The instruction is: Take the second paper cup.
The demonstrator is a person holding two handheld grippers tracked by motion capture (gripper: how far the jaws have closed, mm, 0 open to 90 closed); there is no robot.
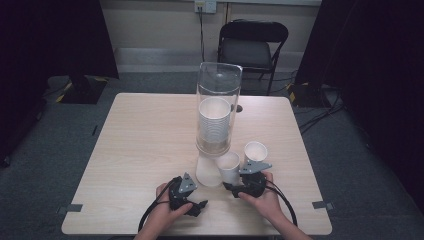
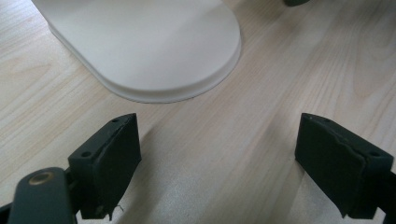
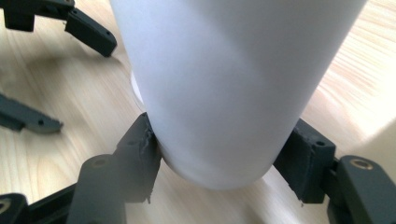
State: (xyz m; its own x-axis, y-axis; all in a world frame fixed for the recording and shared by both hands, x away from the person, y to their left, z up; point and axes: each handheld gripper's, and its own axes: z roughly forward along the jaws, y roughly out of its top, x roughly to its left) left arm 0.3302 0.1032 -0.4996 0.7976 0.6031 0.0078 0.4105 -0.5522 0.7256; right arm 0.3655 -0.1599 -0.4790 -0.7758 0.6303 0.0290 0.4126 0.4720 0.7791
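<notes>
A tall clear tube [image 1: 218, 107] holds a stack of white paper cups [image 1: 214, 125] and stands on a white base [image 1: 208, 172] at the table's middle. My right gripper [image 1: 231, 185] is shut on the lower part of a white paper cup [image 1: 229, 167], tilted just right of the base. In the right gripper view, the cup [image 3: 233, 79] sits pinched between both jaws of the right gripper [image 3: 224, 161]. My left gripper [image 1: 197, 206] rests open near the front edge. In its own view the left gripper [image 2: 217, 158] holds nothing, and the base's rounded edge [image 2: 149, 46] lies just ahead.
A second white cup [image 1: 255, 151] stands upright on the wooden table [image 1: 145, 145], right of the tube. The left gripper's jaws appear in the right gripper view's upper left. A black chair [image 1: 252, 47] stands beyond the far edge.
</notes>
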